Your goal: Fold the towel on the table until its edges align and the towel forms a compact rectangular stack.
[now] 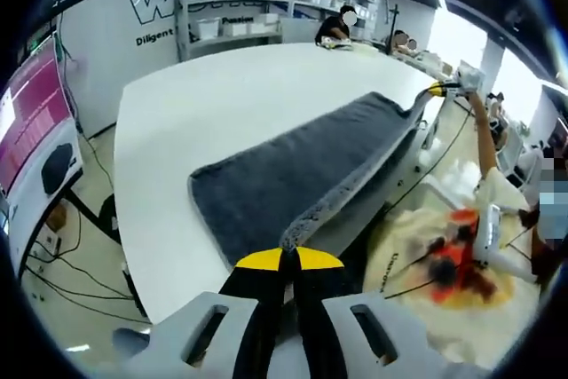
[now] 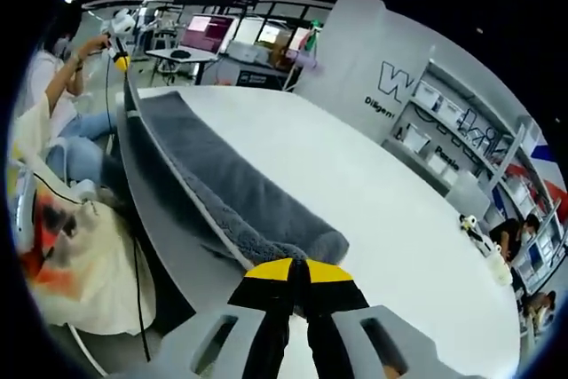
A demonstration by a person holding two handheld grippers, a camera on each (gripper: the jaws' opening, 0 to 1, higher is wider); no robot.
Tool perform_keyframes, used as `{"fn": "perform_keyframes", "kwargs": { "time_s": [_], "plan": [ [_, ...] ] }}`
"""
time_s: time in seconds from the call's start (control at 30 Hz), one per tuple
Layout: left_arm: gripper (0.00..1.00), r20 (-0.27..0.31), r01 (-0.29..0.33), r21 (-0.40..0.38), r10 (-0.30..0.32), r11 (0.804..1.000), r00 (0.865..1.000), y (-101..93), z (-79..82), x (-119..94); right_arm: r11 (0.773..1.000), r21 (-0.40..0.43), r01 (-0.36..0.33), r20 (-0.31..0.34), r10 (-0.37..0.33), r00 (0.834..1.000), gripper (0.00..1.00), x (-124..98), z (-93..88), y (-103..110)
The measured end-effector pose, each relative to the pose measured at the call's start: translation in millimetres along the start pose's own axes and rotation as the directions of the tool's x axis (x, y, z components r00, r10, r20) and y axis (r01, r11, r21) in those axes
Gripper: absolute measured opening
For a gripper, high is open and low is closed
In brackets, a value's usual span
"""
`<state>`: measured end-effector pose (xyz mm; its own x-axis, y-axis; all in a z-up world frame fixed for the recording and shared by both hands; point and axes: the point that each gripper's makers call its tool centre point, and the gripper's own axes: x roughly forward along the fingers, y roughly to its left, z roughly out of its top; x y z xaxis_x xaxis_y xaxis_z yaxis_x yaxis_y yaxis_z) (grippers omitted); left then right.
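Yellow-tipped black jaws of the left gripper are seen at the bottom of the left gripper view, pressed together on one corner of a dark grey towel. From that pinched corner the towel is stretched away along the near edge of a white table, its raised edge held taut while the rest is spread flat on the tabletop. At the far end of the towel, the right gripper is seen closed on the opposite corner, held by a person's raised hand. Beyond the table edge, a person's pale printed clothing is visible. Further back, shelves with white bins are set against a wall, and a pink-lit screen is seen at the left.

In the right gripper view, the right gripper is shown with its yellow-tipped jaws shut on the near corner of the towel. The towel is run away along the table edge toward the left gripper, which is clamped on the far corner. A small white object lies well apart on the table's far side. Shelves line the wall behind.
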<state>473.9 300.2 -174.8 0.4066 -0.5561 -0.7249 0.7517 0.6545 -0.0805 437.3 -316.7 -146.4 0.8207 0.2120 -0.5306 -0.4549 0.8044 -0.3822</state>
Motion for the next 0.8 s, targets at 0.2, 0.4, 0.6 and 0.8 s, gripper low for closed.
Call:
{"fn": "perform_keyframes", "kwargs": {
  "time_s": [0.2, 0.4, 0.6, 0.8],
  "plan": [
    [0.03, -0.020, 0.003, -0.018, -0.003, 1.000, 1.000, 1.6, -5.8, 12, 1.000, -0.001, 0.003, -0.024, -0.003, 1.000, 0.00, 13, -1.4, 3],
    [0.03, -0.022, 0.017, -0.039, -0.018, 0.999, 1.000, 23.2, 4.3, 13, 1.000, -0.002, 0.005, -0.063, -0.006, 0.998, 0.00, 29, -8.5, 4],
    [0.03, -0.023, 0.012, -0.042, -0.013, 0.999, 1.000, 36.9, 12.2, 18, 0.999, -0.035, 0.027, -0.105, -0.031, 0.994, 0.00, 38, -13.5, 2],
    [0.03, -0.032, -0.015, -0.037, 0.013, 0.999, 0.999, 45.6, 21.6, 27, 0.996, -0.060, 0.062, -0.123, -0.069, 0.990, 0.00, 47, -17.0, -2]
  ]
}}
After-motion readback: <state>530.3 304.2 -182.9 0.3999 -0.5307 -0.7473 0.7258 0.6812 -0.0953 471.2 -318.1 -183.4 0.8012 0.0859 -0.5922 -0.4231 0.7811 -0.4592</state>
